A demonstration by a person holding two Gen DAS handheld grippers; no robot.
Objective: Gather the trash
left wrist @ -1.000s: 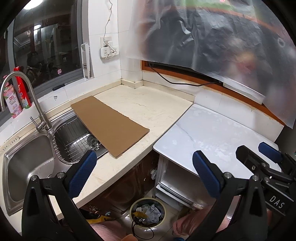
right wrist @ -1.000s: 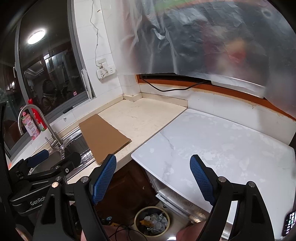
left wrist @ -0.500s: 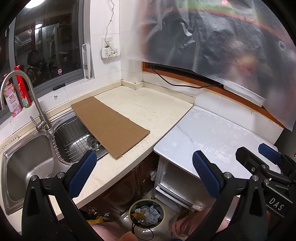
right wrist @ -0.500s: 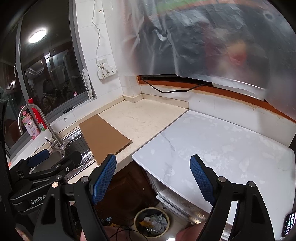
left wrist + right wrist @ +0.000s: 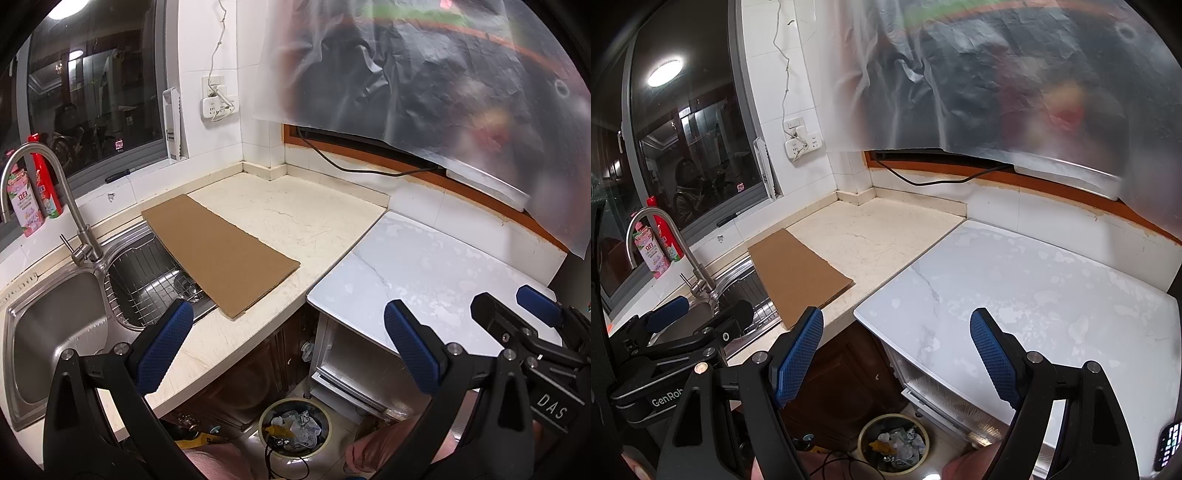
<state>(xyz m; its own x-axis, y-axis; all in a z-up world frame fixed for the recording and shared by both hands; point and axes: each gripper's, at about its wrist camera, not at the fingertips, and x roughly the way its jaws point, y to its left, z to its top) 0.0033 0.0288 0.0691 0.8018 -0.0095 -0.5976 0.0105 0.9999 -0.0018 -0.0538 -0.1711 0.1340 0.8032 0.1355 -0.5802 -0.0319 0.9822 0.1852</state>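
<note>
A round trash bin [image 5: 295, 428] [image 5: 894, 443] stands on the floor below the counters, with crumpled wrappers inside. A flat brown cardboard sheet [image 5: 218, 254] [image 5: 798, 273] lies on the beige counter, its near left part hanging over the sink's wire basket. My left gripper [image 5: 287, 312] [image 5: 711, 308] is open and holds nothing; it hovers in front of the counter edge, above the bin. To its right, my right gripper [image 5: 895, 319] [image 5: 504, 297] is open too, with nothing between its blue pads, over the white marble top's near corner.
A steel double sink [image 5: 51, 325] with a curved tap [image 5: 55, 192] fills the left. Bottles [image 5: 33, 199] stand on the window ledge. The white marble top [image 5: 1015, 295] is on the right, plastic sheeting [image 5: 424, 74] hangs above it, and a black cable [image 5: 354, 168] runs along the wall.
</note>
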